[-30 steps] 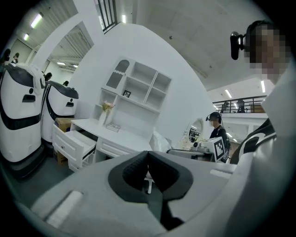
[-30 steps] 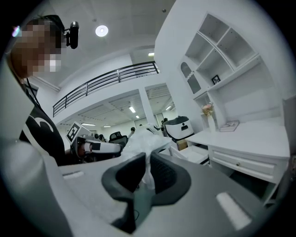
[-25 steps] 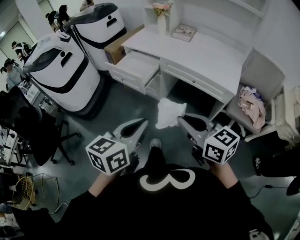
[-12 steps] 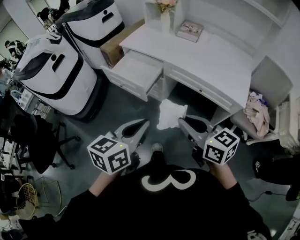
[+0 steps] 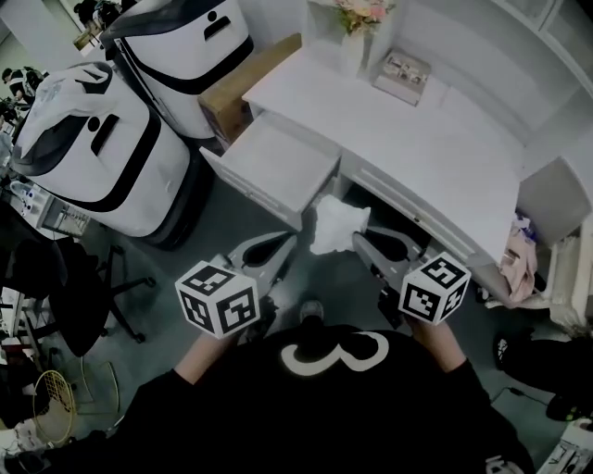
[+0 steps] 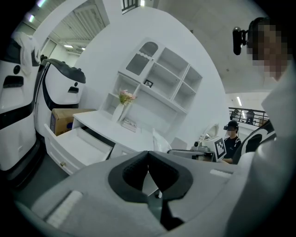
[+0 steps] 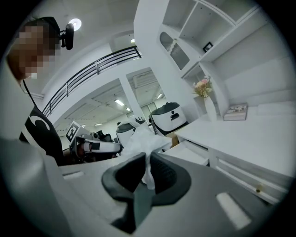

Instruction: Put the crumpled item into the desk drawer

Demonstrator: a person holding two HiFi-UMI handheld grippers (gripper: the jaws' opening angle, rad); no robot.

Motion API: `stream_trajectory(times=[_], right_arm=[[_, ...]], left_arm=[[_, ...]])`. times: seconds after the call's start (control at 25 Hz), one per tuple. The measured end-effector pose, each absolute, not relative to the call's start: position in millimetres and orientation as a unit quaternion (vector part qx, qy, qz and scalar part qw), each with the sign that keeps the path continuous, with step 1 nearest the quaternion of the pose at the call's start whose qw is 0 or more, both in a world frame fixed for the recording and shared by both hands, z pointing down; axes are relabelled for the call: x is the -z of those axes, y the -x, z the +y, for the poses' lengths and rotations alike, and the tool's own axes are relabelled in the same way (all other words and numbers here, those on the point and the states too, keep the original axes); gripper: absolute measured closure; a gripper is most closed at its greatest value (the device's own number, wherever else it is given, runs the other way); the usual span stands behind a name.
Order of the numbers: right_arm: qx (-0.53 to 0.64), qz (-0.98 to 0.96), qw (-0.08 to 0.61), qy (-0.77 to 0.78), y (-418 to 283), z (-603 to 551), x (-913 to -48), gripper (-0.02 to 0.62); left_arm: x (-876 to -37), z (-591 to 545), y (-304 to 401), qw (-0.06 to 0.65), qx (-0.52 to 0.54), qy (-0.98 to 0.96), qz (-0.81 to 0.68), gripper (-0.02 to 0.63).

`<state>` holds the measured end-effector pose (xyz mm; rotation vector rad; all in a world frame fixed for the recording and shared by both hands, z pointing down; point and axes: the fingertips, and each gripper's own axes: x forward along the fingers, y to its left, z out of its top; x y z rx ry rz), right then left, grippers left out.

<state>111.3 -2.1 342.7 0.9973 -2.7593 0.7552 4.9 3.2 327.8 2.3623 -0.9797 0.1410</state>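
Note:
A crumpled white item (image 5: 335, 225) hangs from my right gripper (image 5: 356, 239), which is shut on it; in the right gripper view the crumpled white item (image 7: 142, 138) bunches up between the dark pads (image 7: 163, 172). My left gripper (image 5: 291, 241) is beside it to the left, shut with nothing in it; the left gripper view shows its pads (image 6: 132, 173) meeting. The white desk (image 5: 417, 130) has its left drawer (image 5: 278, 165) pulled open. The item hangs just in front of the drawer's near right corner. The open drawer (image 6: 81, 144) looks empty inside.
Two big white-and-black machines (image 5: 93, 153) stand left of the desk, with a cardboard box (image 5: 248, 85) behind the drawer. A flower vase (image 5: 357, 28) and a small book (image 5: 403, 74) sit on the desktop. A chair with clothes (image 5: 519, 250) is at right, a black office chair (image 5: 56, 287) at left.
Both grippers, with the white item held in the right one, have come closer to the desk. The open drawer now lies right ahead of the item.

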Motion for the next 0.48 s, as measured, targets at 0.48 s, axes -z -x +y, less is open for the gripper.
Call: stream_trajectory(times=[0.48], right_arm=[[-0.251, -0.904, 0.093, -0.333, -87.6, -93.4, -363.0, 0.56]], left_arm=[[-348.7, -87.9, 32.4, 0.299, -0.037, -0.874, -0.381, 0.595]])
